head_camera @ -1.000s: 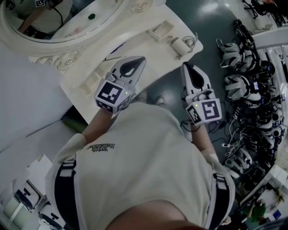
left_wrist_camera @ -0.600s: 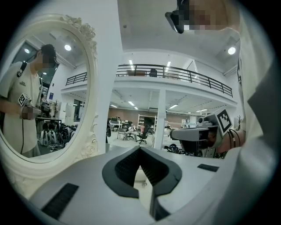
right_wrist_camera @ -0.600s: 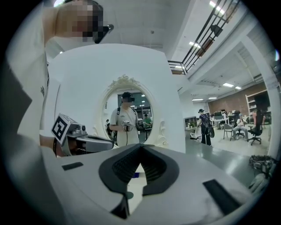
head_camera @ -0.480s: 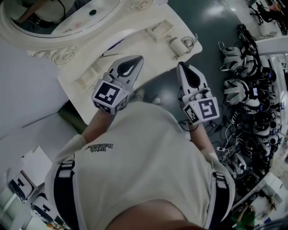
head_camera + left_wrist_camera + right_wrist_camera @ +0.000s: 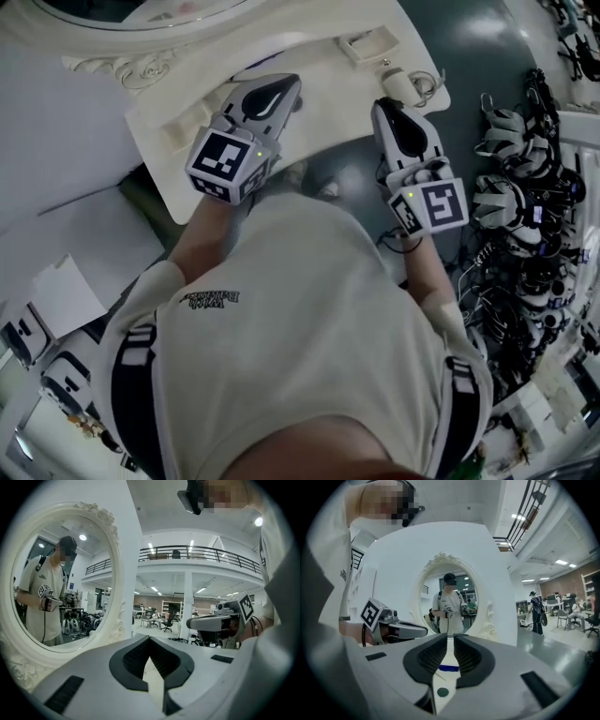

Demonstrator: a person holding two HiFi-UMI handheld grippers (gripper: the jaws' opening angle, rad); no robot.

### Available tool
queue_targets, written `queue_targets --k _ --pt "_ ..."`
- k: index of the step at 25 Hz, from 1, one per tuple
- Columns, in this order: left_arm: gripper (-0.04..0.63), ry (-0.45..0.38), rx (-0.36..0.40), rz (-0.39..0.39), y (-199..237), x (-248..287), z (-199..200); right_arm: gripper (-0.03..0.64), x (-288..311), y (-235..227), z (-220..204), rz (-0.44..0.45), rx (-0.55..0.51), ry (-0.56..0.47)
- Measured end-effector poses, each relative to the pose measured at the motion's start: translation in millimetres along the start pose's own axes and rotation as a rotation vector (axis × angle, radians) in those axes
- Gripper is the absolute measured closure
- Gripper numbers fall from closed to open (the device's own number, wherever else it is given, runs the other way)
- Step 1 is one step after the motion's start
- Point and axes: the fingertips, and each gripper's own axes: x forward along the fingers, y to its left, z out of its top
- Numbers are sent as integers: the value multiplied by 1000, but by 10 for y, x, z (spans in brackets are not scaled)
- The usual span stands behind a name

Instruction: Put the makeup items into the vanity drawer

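Left gripper (image 5: pixel 292 82) and right gripper (image 5: pixel 382 101) have neared the bench's (image 5: pixel 155 159) front edge; left fingers (image 5: pixel 136 658) clenched, right fingers (image 5: pixel 429 656) just parting, empty: pickup imminent

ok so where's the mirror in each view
Head view: the mirror runs along the top edge, mostly cut off.
Left gripper view: it fills the left side, a big oval with a person reflected in it.
Right gripper view: a small oval at dead centre, again with a person reflected in it.
Shared landmark: the white carved frame around the glass, which shows in all three views.
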Motion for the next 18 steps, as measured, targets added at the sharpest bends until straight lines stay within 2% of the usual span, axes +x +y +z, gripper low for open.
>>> queue_targets --k 2,6,13,18 --pt "583 32 -5 42 169 -12 -97 538 214 31 -55 52 -17 36" --pt "583 79 -27 107 454 -33 -380 494 644 131 -326 146 -51 113" --pt "583 163 -91 151 796 45 -984 462 1385 314 -1040 271 -86 266" --pt "583 228 -144 159 958 165 -1503 446 1740 366 -1701 322 -102 395"
